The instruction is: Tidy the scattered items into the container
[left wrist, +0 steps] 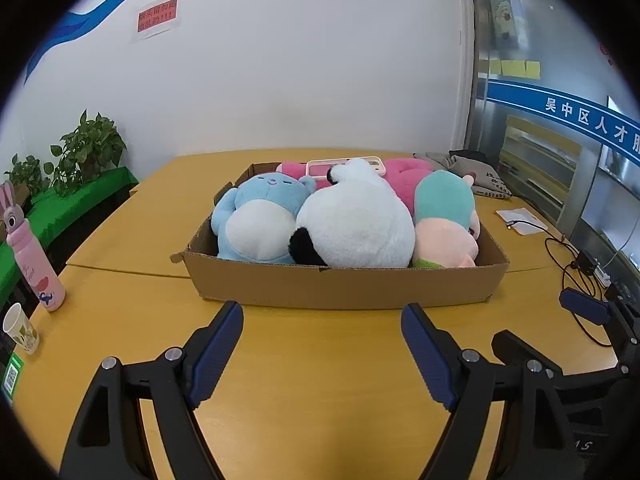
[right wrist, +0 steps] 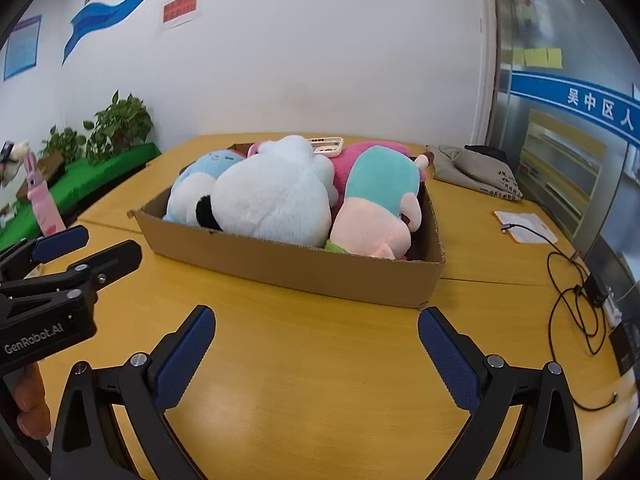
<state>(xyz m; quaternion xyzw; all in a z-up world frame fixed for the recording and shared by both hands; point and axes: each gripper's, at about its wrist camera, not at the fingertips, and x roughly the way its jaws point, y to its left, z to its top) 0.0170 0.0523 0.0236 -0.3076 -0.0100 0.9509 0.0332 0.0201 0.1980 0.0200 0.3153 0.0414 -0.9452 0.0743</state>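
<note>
Already the counter point(left wrist: 132, 232) is carrying one large cardboard box point(left wrist: 344, 286), and this box is lying straight ahead of both tongs, with its long side running across, from left to right in front of them. Inside it the soft toys are sitting close together: a white plush with black patches point(left wrist: 356, 220) in the middle, a blue plush point(left wrist: 260, 216) touching it on the left, a teal and peach plush point(left wrist: 444, 220) on the right, and a pink plush point(left wrist: 404, 176) behind them with a pink and white case point(left wrist: 344, 166) lying on top at the far side.

The left tongs point(left wrist: 322, 356) are standing wide open with nothing between the pads, pointing at the middle of the near wall of the box. The right tongs point(right wrist: 316, 356) are also spread wide and empty, pointing more to the right near corner of the box point(right wrist: 432, 276).

Between the tongs and the box no loose toy is lying on the counter, so I judge the tidying is nearly finished. Neither side is clearly nearer to the box. A grey cloth bag point(right wrist: 476, 170) is lying beyond the box to the right, nearer to the right tongs; I cannot tell if it belongs to the task.
</note>
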